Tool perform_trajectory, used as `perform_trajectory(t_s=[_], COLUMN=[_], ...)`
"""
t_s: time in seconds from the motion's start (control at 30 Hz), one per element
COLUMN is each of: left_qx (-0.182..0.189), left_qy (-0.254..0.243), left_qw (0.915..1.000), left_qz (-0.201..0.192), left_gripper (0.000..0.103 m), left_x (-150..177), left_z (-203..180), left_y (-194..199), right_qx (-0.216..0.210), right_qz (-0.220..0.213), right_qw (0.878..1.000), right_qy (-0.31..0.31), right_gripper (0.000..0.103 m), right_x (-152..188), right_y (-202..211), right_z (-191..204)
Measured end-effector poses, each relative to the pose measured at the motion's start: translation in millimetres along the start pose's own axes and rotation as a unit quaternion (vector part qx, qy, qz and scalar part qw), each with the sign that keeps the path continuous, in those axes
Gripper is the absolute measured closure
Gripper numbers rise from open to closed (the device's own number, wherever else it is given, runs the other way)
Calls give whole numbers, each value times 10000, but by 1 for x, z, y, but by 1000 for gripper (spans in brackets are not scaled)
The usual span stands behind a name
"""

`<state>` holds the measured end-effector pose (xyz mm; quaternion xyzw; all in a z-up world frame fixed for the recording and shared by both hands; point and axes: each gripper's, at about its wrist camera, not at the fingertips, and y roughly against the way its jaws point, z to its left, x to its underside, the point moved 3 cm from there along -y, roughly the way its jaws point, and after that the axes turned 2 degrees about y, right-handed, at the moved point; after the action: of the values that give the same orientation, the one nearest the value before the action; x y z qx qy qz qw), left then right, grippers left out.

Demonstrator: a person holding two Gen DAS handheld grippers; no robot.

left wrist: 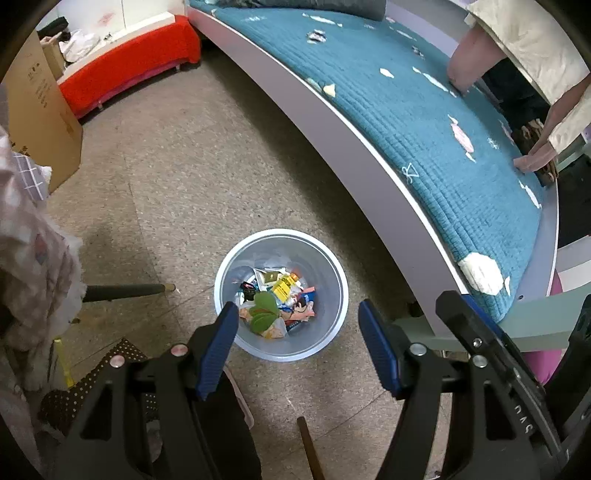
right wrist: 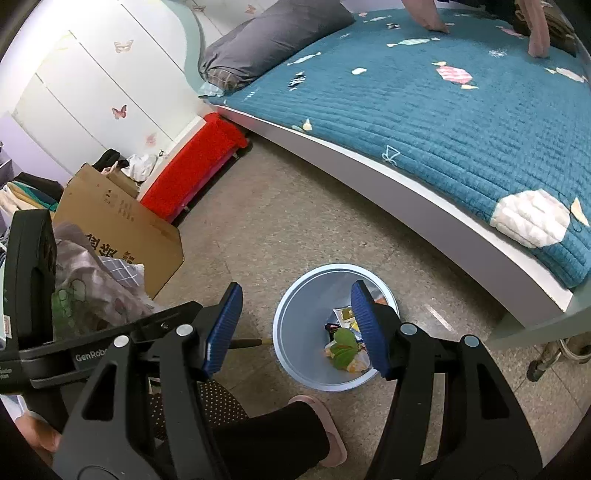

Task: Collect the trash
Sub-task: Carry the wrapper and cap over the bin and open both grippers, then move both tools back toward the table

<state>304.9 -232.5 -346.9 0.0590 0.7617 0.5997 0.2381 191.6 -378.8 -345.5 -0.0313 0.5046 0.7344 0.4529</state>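
A pale blue waste bin [left wrist: 328, 258] [right wrist: 299, 332] stands on the floor beside the bed. It holds several wrappers, among them a green leaf-shaped piece [left wrist: 264, 308] [right wrist: 343, 349] and a yellow bottle [left wrist: 284, 287]. My left gripper [left wrist: 297, 306] hangs over the bin, pointing steeply down, open, with nothing between its blue pads. My right gripper [right wrist: 295, 288] is above the bin's left rim, also open and empty. A small black-and-white wrapper [left wrist: 317, 36] [right wrist: 297, 79] lies far off on the teal bedspread.
The bed [left wrist: 369, 155] with its white frame runs along the right. A cardboard box [right wrist: 122, 221] and a red bench [right wrist: 192, 170] stand to the left. A slippered foot [right wrist: 328, 424] is near the bin. Another person's arms [left wrist: 465, 59] rest on the bed.
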Motion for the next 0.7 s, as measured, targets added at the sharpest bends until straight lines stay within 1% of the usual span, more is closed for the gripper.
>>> perform_trajectory(t_s=[0.1, 0.2, 0.3, 0.4, 0.5, 0.53, 0.6, 0.63, 0.7], left_qx=[-64, -56, -25, -16, 21, 30, -44, -88, -230], left_qy=[-41, 6, -4, -66, -47, -38, 9, 23, 118], left_qw=[9998, 9988, 9959, 9906, 9820, 9798, 9752, 9720, 9667], left_qz=[-177, -492, -900, -1365, -1888, -1999, -2211, -2349, -2546], left_gripper=[37, 37, 37, 36, 33, 33, 30, 30, 30], left_x=[3, 7, 11, 17, 27, 29, 36, 41, 51], left_z=[1, 2, 1, 1, 8, 11, 22, 31, 50], left_y=[17, 45, 81, 124, 176, 188, 215, 232, 258], right_qx=[-54, -176, -351, -598, -846, -957, -1103, -1261, -1434], right_qz=[-84, -227, -445, -681, -887, -938, -998, -1032, -1015], right_qw=[9999, 9995, 9982, 9954, 9909, 9889, 9855, 9823, 9783], right_qy=[49, 108, 197, 312, 547, 636, 815, 928, 1097], right_gripper=[42, 42, 42, 42, 41, 41, 41, 40, 39], right_x=[-2, -7, -12, -17, -20, -21, -21, -19, -14], right_y=[11, 28, 52, 79, 107, 115, 129, 137, 144], right_z=[7, 17, 32, 53, 84, 96, 120, 137, 162])
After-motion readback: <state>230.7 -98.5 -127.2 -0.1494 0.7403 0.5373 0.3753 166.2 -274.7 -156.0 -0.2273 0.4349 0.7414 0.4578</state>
